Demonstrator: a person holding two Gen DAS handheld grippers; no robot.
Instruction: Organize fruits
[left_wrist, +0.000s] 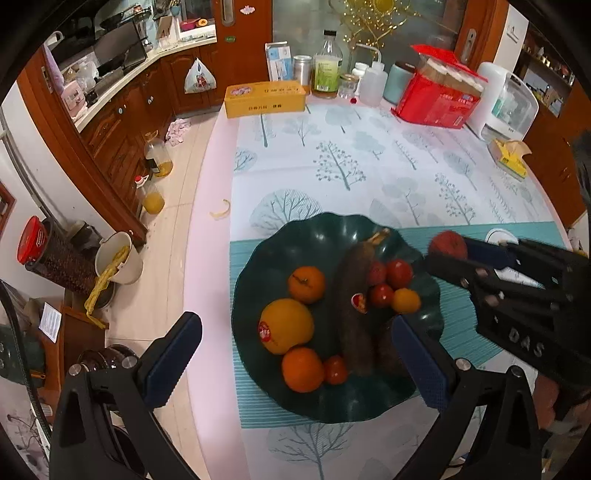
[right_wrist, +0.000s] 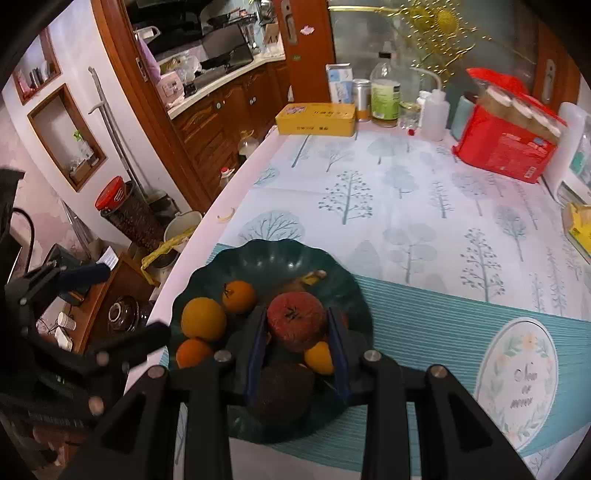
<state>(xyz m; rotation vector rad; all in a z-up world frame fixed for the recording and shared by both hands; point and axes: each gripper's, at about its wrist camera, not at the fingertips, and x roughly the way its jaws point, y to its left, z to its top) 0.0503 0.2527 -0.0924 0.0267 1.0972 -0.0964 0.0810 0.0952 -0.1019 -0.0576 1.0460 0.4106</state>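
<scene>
A dark green wavy plate (left_wrist: 280, 240) (right_wrist: 258, 254) on a teal mat holds oranges (left_wrist: 286, 325) (right_wrist: 204, 318), a brown overripe banana (left_wrist: 354, 295), several small red fruits (left_wrist: 399, 273) and a small yellow one (left_wrist: 406, 300) (right_wrist: 319, 357). My right gripper (right_wrist: 297, 325) (left_wrist: 443, 247) is shut on a red apple (right_wrist: 297, 320) (left_wrist: 448, 243) and holds it above the plate's right side. My left gripper (left_wrist: 295, 343) is open and empty, its fingers either side of the plate's near half.
At the table's far edge stand a yellow box (left_wrist: 265, 99), bottles (left_wrist: 327, 66), a red package (left_wrist: 437, 88) and a white appliance (left_wrist: 506, 99). A tissue box (left_wrist: 508, 157) sits right. The table's left edge drops to a cluttered floor with jars and a bucket (left_wrist: 118, 258).
</scene>
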